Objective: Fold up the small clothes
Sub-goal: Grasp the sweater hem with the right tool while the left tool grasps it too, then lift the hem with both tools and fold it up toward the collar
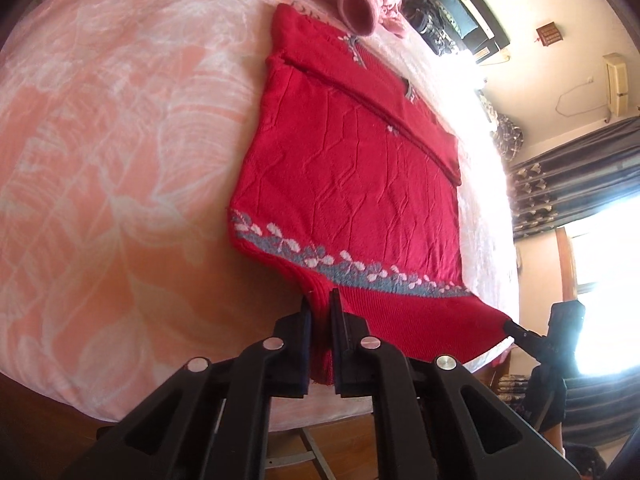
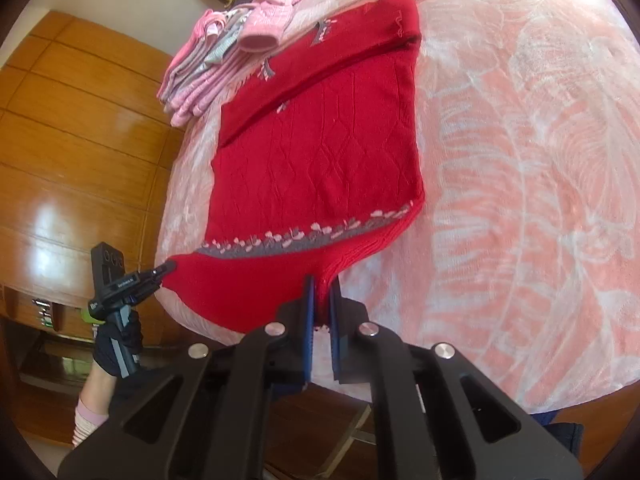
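The left gripper [image 1: 320, 308] is narrowed on the ribbed hem of the red sweater [image 1: 352, 168], a bunch of red knit pinched between its two fingers [image 1: 306, 328]. In the right wrist view this same tool shows at 8 o'clock, its tip [image 2: 166, 269] biting the hem's corner, with a dark-gloved hand [image 2: 118, 346] on its handle and a striped pink cuff [image 2: 86, 420] below.

The right gripper [image 2: 322, 296] is likewise closed to a narrow gap on the hem, red rib caught between its blue-faced fingers [image 2: 308, 320]. In the left wrist view its tip [image 1: 516, 330] grips the hem's corner at 4 o'clock.

The sweater lies flat on the pink blanket [image 1: 120, 160], stretching from the grippers toward 12 o'clock. Just past the rib, a band of grey with white and pink flowers [image 1: 352, 270] crosses the knit. Farther up, a sleeve [image 1: 360, 80] is folded over the body on the slant, its cuff end reaching toward 2 o'clock in the left view.

Beyond the collar end, at 12 o'clock, sits a heap of pink clothes [image 2: 208, 64], one pink cuff [image 2: 260, 42] touching the sweater's far edge. In the right view, wooden panelling [image 2: 80, 140] fills 9 o'clock. In the left view, dark curtains [image 1: 580, 168] and a bright window [image 1: 600, 280] lie at 3 o'clock.
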The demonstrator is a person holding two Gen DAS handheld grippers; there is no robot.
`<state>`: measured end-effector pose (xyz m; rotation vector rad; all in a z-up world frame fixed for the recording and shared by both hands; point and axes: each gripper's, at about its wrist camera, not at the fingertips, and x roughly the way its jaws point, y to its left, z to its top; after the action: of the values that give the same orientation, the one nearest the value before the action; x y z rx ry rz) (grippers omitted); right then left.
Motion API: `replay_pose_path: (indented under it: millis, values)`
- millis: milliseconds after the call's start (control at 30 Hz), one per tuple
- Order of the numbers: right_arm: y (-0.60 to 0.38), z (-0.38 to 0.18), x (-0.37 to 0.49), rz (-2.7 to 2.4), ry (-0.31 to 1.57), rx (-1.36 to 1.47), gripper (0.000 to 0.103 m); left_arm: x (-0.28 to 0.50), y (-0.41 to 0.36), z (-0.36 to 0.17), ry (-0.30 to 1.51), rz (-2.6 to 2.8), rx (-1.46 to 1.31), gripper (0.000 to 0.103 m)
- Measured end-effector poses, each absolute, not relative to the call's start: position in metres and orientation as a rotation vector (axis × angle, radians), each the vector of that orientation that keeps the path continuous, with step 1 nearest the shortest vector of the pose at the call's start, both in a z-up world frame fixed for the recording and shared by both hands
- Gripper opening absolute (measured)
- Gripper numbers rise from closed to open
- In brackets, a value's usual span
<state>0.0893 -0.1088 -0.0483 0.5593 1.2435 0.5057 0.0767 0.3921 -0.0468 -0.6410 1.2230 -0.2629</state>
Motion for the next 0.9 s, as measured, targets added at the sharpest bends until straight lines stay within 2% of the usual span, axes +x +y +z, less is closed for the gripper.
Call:
replay_pose_path:
  millis: [200,400,600,900]
  values:
    - [-0.113,-0.035,0.133,0.458,1.191,0.61,0.003,0.115,0.392,-0.034,1.163,-0.216,-0.625,0.007]
    - [-0.119,-0.045,0.188,0.406,1.179,0.638,0.003,0.164,0.394,-0.034,1.098,-0.187,-0.652,0.008]
    - [-0.122,-0.072,0.245,0.376,1.197,0.672,0.003,0.211,0.397,-0.063,1.122,-0.153,-0.655,0.008]
    - [-0.131,-0.145,0.297,0.356,1.27,0.777,0.004,0.257,0.409,-0.12,1.145,-0.17,-0.79,0.009]
